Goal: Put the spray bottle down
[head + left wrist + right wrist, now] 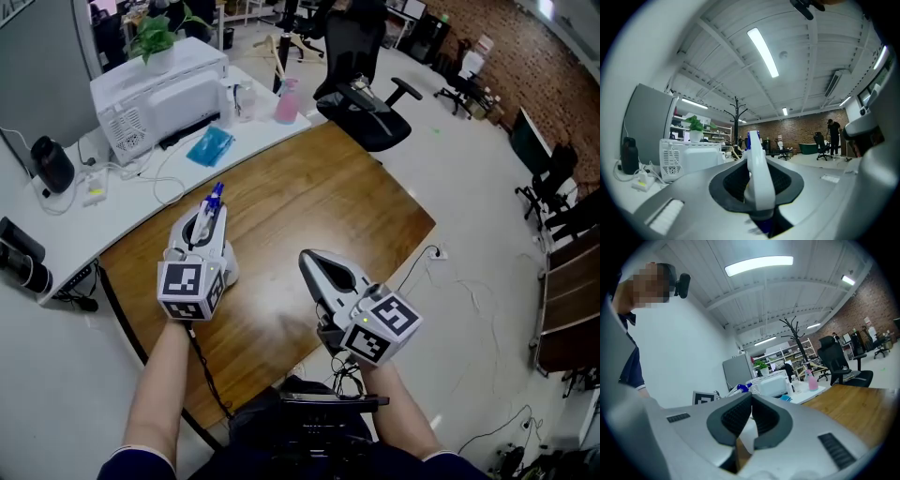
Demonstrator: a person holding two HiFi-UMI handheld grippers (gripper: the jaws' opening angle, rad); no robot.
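Note:
A spray bottle [209,208] with a white head and a blue nozzle sits between the jaws of my left gripper [208,220], above the left part of the wooden table [319,197]. In the left gripper view the bottle's white neck [757,173] stands upright between the dark pads, which press on it. My right gripper [311,261] hovers over the table's near edge, to the right of the left one, and its jaws meet at the tip [751,401] with nothing between them. The right gripper view also catches the blue nozzle [743,387] off to the left.
A white desk [112,202] curves round the table's far left side. On it are a printer [159,89] with a plant [155,37] on top, a pink bottle [287,101], a blue packet [210,145], a black speaker [52,164] and cables. A black office chair [366,94] stands beyond the table.

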